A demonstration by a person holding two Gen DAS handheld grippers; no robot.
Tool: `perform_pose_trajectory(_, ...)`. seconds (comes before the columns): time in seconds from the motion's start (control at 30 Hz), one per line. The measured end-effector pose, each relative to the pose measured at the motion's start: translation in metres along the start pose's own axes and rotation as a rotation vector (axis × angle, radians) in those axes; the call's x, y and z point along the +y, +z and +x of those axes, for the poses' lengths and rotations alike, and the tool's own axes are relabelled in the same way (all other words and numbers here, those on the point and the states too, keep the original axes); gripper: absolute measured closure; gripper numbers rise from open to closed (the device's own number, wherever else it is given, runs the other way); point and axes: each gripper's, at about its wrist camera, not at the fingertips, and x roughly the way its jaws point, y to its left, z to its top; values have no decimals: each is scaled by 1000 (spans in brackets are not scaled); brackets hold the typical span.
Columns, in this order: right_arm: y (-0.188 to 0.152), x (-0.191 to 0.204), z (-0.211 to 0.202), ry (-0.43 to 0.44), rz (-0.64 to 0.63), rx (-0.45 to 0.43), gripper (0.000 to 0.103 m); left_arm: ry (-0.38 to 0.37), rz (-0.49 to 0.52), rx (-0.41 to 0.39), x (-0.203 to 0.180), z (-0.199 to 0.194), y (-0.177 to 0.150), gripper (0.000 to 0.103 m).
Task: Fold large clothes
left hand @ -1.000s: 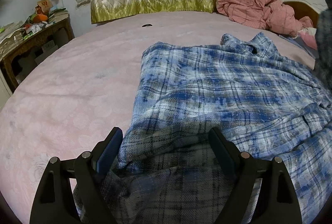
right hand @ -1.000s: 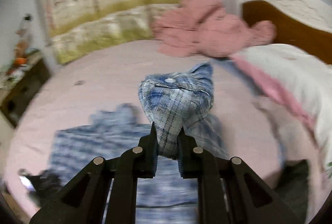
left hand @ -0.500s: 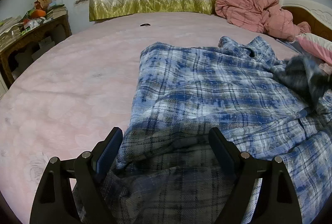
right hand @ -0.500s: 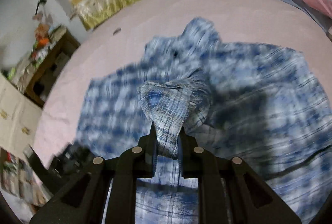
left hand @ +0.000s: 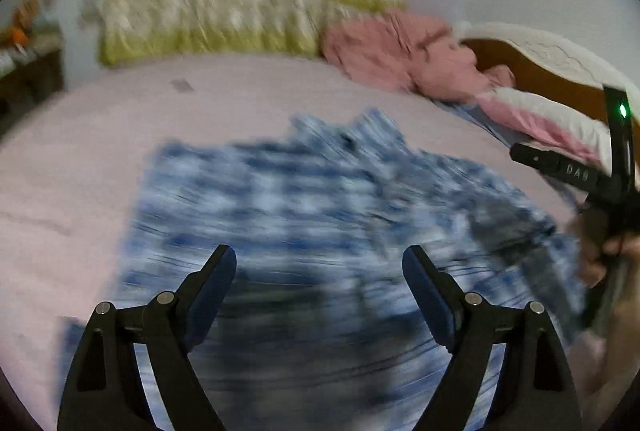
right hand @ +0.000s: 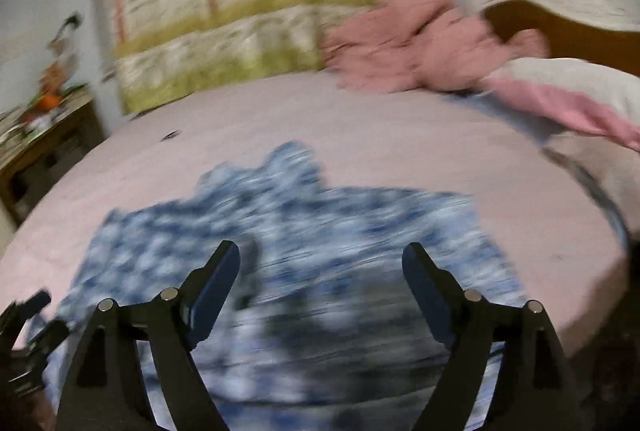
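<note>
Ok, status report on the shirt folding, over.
Left gripper open, empty. Right gripper opening, nothing between the fingers. Blue plaid shirt lying on the pink bed. Nothing in the way.

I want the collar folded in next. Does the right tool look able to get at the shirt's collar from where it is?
Probably yes. The right tool is opening with nothing between its fingers, and the collar lies exposed at the far edge of the shirt, nothing lying over it.
</note>
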Motion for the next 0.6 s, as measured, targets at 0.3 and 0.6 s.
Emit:
perform_pose_trajectory(0.3,-7,-34,11,4,68,-34,20,-196,-189,235,-25,117,23,32)
perform_pose_trajectory(0.6,-12,-52,22,-9,151,-15,19,88,25,-77,-39,55,57,90)
